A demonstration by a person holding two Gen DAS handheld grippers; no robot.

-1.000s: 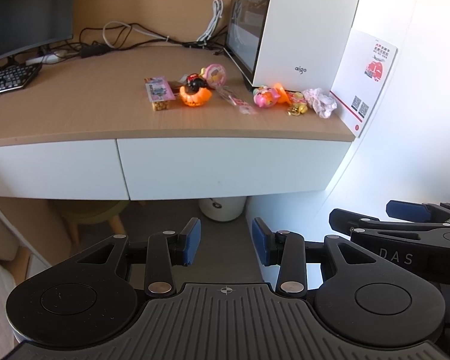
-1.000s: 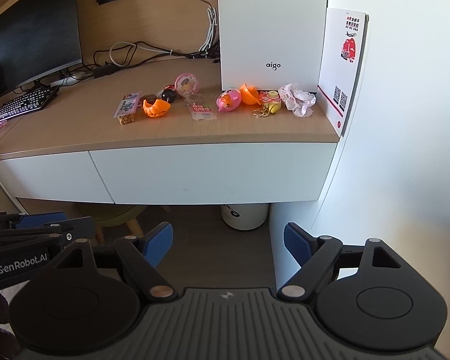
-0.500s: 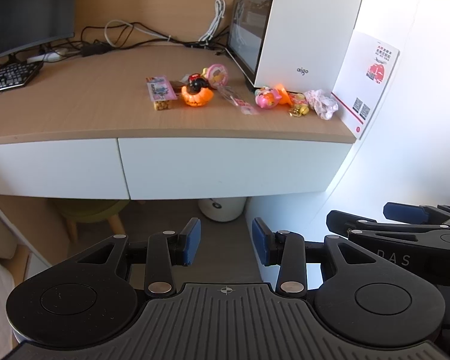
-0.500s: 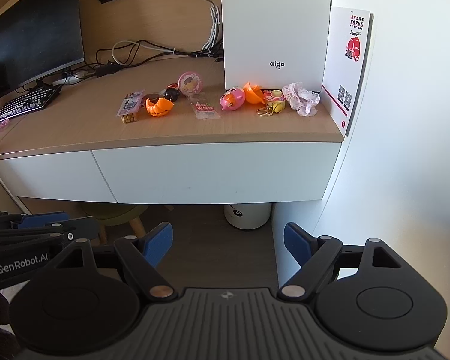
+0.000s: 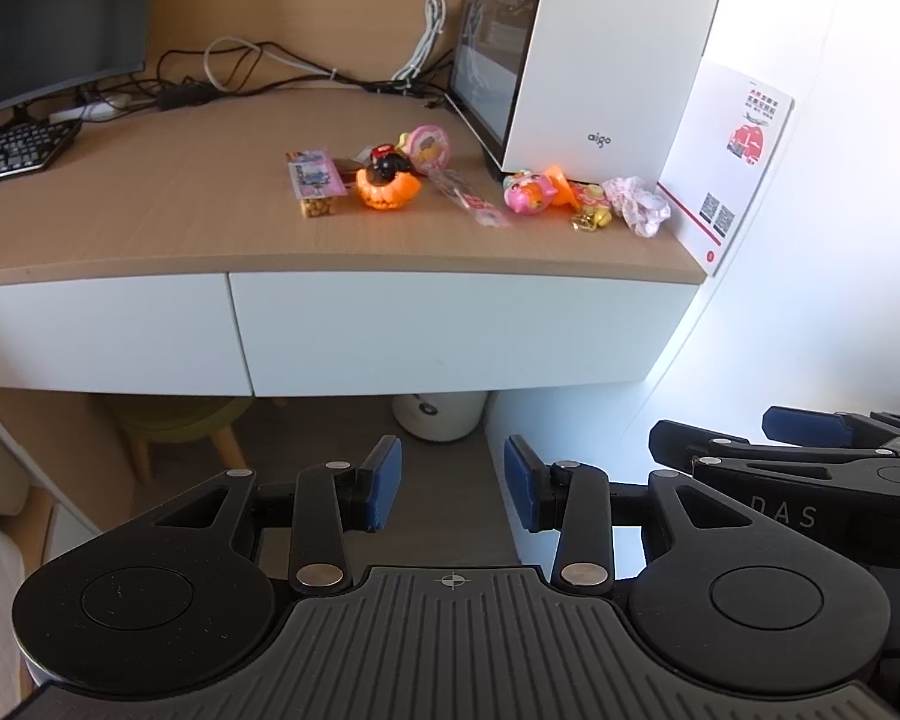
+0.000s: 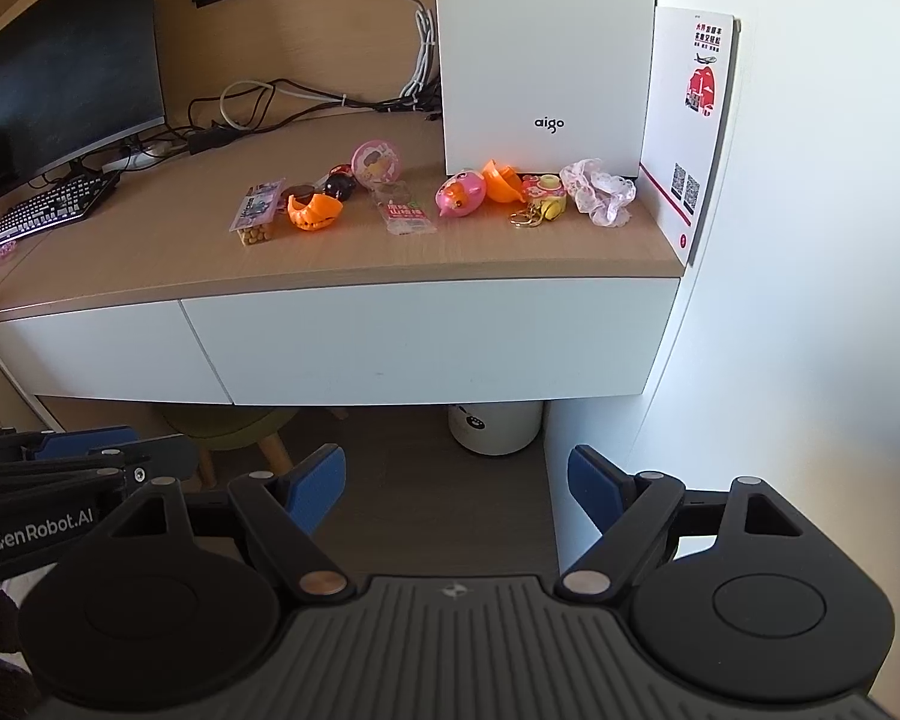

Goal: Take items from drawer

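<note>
Left wrist view. Drawer (image 5: 450, 330) sits shut, up and ahead of the left gripper (image 5: 450, 489), well apart from it. Its white front runs long left to right under the desk (image 5: 150, 222) edge. No handle shows; I judge the grip would be at the lower lip, so the coming move is forward and up toward that lip. Jaws stand partly open, nothing between the blue pads, only floor behind. A second drawer front (image 5: 102, 330) lies to its left, also shut. Count: two fronts. The right gripper (image 5: 714, 438) shows at the right edge, level with this one, also well short of the drawer.

On the desk, a row of small items: snack pack (image 5: 314, 183), orange toy (image 5: 388, 189), pink disc (image 5: 429, 145), wrapper (image 5: 471, 201), pink toy (image 5: 529, 193), orange cup (image 5: 561, 183), keyring (image 5: 591, 217), lace scrunchie (image 5: 639, 204). About eight, though the cluster by the orange toy is hard to separate. PC case (image 5: 600, 48) stands behind them. Whether anything remains inside the drawer cannot be told.

Right wrist view. The same drawer (image 6: 432, 339) lies ahead and above, roughly centred on the right gripper (image 6: 456, 489). Jaws are wide open and empty. The left drawer front (image 6: 96, 354) is off to the left. The left gripper (image 6: 78, 450) shows at the left edge, side on; the gap between its jaws cannot be read here.

Neither hand looks clearly nearer; the right lines up better with the wide drawer's middle. Bin (image 6: 495, 426) stands below, under the desk.
</note>
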